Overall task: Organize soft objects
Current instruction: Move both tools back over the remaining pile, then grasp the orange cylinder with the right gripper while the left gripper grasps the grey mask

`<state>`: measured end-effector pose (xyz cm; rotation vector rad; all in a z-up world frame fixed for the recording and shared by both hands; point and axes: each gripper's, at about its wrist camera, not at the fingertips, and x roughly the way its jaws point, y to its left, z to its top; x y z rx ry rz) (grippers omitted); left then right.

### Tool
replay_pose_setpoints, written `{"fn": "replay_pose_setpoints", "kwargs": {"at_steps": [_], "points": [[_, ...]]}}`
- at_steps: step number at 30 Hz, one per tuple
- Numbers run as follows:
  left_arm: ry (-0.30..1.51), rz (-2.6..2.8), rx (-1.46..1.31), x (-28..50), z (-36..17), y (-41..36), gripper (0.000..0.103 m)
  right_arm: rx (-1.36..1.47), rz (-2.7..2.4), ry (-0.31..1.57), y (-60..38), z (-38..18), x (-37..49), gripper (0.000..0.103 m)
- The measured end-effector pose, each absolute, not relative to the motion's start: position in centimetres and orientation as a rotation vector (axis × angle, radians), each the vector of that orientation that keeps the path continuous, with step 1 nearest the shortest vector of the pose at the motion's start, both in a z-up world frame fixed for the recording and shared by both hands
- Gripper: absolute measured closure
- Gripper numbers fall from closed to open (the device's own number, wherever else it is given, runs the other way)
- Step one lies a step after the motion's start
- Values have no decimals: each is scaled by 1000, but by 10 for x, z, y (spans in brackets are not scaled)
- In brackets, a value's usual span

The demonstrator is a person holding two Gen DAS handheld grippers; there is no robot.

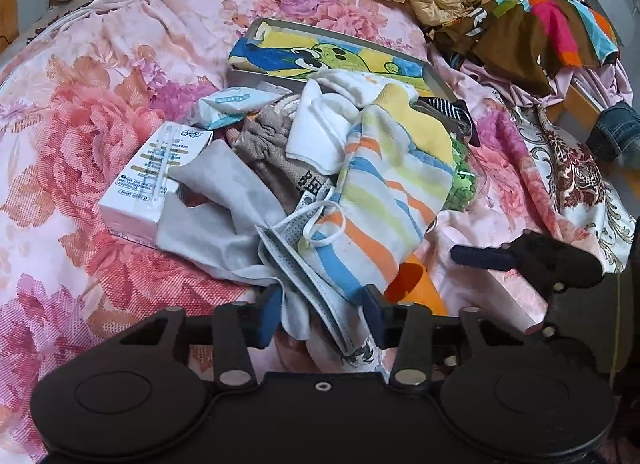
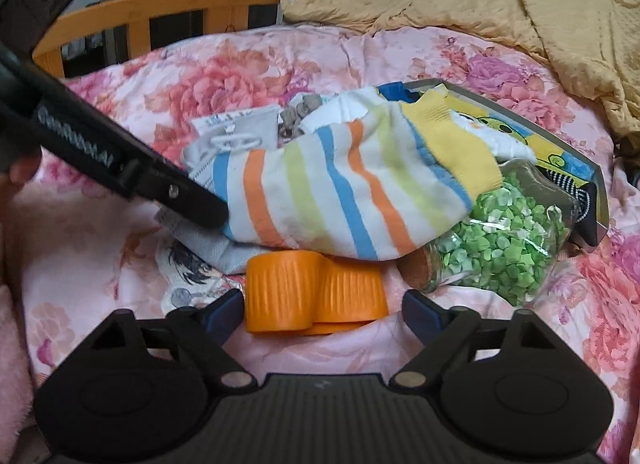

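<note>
A heap of soft things lies on the floral bedspread (image 1: pixel 80 135). On top is a striped sock (image 1: pixel 384 199) (image 2: pixel 340 199), with a pale face mask (image 1: pixel 304 264) and a grey cloth (image 1: pixel 216 207) beside it. My left gripper (image 1: pixel 320 316) points down at the heap's near edge. Its blue pads press on the mask and a fold of white cloth bunched between them. My right gripper (image 2: pixel 324 316) stands open around an orange ribbed piece (image 2: pixel 312 288), with a gap on each side. One of its fingers (image 1: pixel 480 256) shows in the left wrist view.
A grey tray (image 1: pixel 436 77) with a cartoon towel lies behind the heap. A white tissue pack (image 1: pixel 156 175) sits at its left. A jar of green paper stars (image 2: pixel 504 252) lies at the right. A yellow blanket (image 2: pixel 520 3) and a wooden bed rail (image 2: pixel 160 11) are at the back.
</note>
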<state>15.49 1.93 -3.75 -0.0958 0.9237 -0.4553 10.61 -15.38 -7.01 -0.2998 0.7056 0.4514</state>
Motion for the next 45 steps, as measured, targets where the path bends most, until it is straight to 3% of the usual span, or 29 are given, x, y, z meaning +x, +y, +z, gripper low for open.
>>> {"fn": "replay_pose_setpoints", "kwargs": {"at_steps": [8,20,36,40,42,45], "points": [[888,-490,-73,144,-30,17,62,-289,456,702,-155,-69,108,23],[868,-478,55,120,-21,10,60,-287,439,711,-156,-68,110,23],[919,-485,-133,146,-40,9,60,-273,424,727,-158,-68,110,26],[914,-488,-93,151,-43,3,72,-290,434,727,-152,-71,112,26],[912,-478,-72,151,-44,1,80,-302,439,720,-150,-72,111,32],[915,-475,-72,150,-46,3,84,-321,470,702,-146,-71,107,48]]}}
